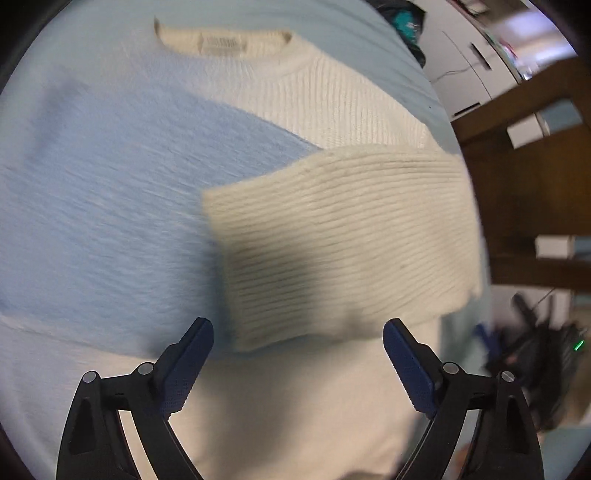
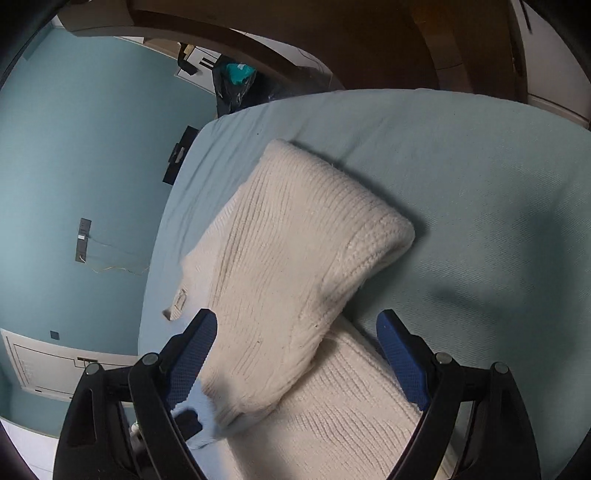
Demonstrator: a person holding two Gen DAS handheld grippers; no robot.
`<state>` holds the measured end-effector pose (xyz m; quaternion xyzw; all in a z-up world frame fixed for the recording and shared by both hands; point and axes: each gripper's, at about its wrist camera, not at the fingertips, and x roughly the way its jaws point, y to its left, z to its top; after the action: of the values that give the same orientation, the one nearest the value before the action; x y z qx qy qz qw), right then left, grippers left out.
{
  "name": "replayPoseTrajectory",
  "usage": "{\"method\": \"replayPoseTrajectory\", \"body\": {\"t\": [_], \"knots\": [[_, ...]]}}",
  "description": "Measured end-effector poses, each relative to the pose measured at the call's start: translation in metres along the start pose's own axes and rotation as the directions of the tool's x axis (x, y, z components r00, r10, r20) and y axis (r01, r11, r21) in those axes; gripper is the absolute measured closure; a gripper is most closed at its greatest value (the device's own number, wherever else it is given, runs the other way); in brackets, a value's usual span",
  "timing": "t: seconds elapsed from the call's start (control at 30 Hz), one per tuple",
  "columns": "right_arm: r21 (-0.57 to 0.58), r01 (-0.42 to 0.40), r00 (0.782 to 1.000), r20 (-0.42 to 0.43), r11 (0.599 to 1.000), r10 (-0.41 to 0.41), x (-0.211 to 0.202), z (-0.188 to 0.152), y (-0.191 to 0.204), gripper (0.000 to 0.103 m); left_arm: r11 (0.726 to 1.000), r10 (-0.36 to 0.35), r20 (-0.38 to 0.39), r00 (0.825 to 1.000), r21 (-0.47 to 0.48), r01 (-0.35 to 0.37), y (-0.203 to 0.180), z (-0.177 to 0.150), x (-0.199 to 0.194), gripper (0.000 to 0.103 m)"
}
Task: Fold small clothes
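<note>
A cream and light-blue knit sweater point(image 1: 155, 177) lies flat on a pale blue bed sheet point(image 1: 332, 22), collar at the far side. Its cream ribbed sleeve point(image 1: 340, 243) is folded across the body. My left gripper point(image 1: 297, 332) is open just above the sweater, at the sleeve's near edge, holding nothing. In the right wrist view the cream sleeve and shoulder point(image 2: 295, 258) lie bunched on the sheet point(image 2: 480, 184). My right gripper point(image 2: 295, 325) is open with its fingers on either side of the folded sleeve, not closed on it.
The bed's right edge point(image 1: 461, 155) is close, with a dark wooden frame point(image 1: 524, 177) beyond. A dark bag with teal contents point(image 2: 236, 81) sits past the bed's far corner. A teal wall point(image 2: 74, 184) is at the left.
</note>
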<state>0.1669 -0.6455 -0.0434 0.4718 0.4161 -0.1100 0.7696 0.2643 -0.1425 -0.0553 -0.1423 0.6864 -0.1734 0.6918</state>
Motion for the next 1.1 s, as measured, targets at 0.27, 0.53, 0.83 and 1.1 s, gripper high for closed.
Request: {"method": "replayPoseTrajectory", "body": {"t": [0.27, 0.53, 0.83, 1.1], "knots": [[0.035, -0.053, 0.999, 0.005, 0.998, 0.053, -0.023, 0.007, 0.003, 0.017, 0.99, 0.015, -0.114, 0.993, -0.139, -0.031, 0.016, -0.005, 0.031, 0.014], [0.108, -0.135, 0.991, 0.035, 0.985, 0.132, -0.025, 0.008, -0.01, 0.017, 0.987, 0.001, -0.065, 0.998, -0.159, -0.012, 0.013, -0.001, 0.005, 0.09], [0.124, 0.015, 1.0, 0.013, 0.992, -0.016, -0.026, 0.004, -0.021, 0.017, 0.999, -0.046, 0.145, 0.988, 0.004, 0.046, -0.063, 0.026, -0.133, 0.094], [-0.133, 0.071, 0.993, -0.083, 0.989, -0.083, 0.018, -0.013, 0.021, 0.017, 0.992, -0.085, 0.352, 0.932, 0.122, 0.044, -0.142, 0.057, -0.274, 0.095]]}}
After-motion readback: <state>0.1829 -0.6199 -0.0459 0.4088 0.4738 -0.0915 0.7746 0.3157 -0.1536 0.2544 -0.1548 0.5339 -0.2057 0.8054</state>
